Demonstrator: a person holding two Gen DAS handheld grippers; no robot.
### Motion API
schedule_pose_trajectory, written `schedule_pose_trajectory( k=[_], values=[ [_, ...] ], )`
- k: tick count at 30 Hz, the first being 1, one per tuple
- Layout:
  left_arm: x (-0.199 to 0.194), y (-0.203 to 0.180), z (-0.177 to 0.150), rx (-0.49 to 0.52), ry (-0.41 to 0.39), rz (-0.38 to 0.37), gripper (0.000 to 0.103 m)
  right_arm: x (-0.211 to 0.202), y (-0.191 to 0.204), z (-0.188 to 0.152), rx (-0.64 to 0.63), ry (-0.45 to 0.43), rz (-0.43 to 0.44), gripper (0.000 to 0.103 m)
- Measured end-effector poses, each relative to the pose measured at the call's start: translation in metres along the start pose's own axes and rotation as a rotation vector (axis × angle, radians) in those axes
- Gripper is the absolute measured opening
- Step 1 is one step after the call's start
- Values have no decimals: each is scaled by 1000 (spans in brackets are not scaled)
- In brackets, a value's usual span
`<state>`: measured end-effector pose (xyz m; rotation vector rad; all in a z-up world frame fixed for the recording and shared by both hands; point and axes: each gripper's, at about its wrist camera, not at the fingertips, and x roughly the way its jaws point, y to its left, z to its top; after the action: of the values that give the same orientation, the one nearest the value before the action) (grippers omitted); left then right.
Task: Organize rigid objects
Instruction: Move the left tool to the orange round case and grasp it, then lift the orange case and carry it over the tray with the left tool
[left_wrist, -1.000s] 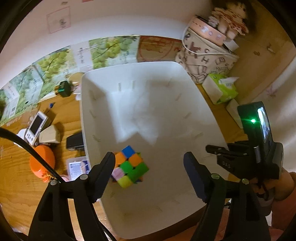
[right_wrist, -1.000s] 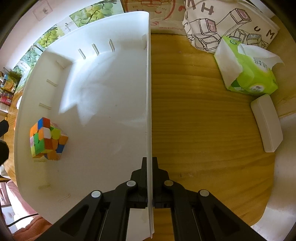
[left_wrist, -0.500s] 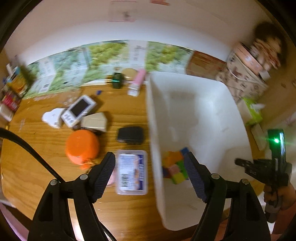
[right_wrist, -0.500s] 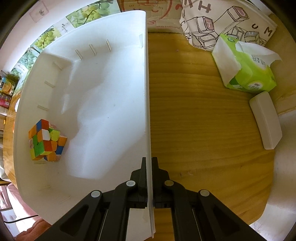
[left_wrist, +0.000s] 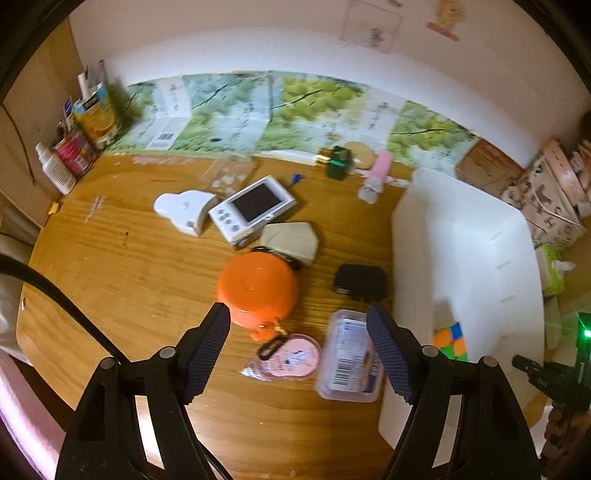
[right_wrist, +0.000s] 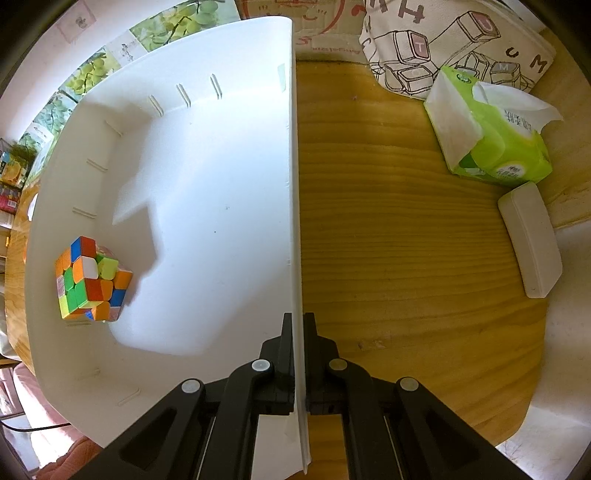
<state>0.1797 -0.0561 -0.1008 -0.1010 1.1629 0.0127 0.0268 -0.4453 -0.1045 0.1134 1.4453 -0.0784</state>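
Observation:
A white plastic bin stands at the table's right and holds a colourful puzzle cube, which also shows in the right wrist view. My right gripper is shut on the bin's right wall. My left gripper is open and empty above loose objects left of the bin: an orange round container, a clear plastic box, a pink tag, a black case, a beige case and a white handheld device.
A white curved gadget, a green bottle and a pink tube lie farther back. Cartons and bottles stand at the back left. A green tissue pack, a white case and a printed bag lie right of the bin.
My left gripper has swung left, away from over the bin and the cube, and is now over the loose objects on the table. The right gripper keeps its grip on the bin wall.

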Motion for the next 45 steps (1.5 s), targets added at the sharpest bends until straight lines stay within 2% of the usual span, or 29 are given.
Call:
schedule_pose_trajectory(
  k=[7,19,22,29,37,45],
  values=[
    [32,16,4,-40,81,34,79,1,-4,3,14,10,9,3],
    [86,29,14,-122,192,51,79,5,-10,12,23,43,12,3],
    [92,32,17,-132,202,64,79,8,-10,17,25,61,8,3],
    [102,37,21,-157,228,46,84,13,-5,24,17,79,-9,3],
    [120,43,25,-219,278,20,84,14,-3,26,26,89,-8,3],
    [130,37,28,-196,298,43,83,8,-5,29,24,91,-8,3]
  ],
)
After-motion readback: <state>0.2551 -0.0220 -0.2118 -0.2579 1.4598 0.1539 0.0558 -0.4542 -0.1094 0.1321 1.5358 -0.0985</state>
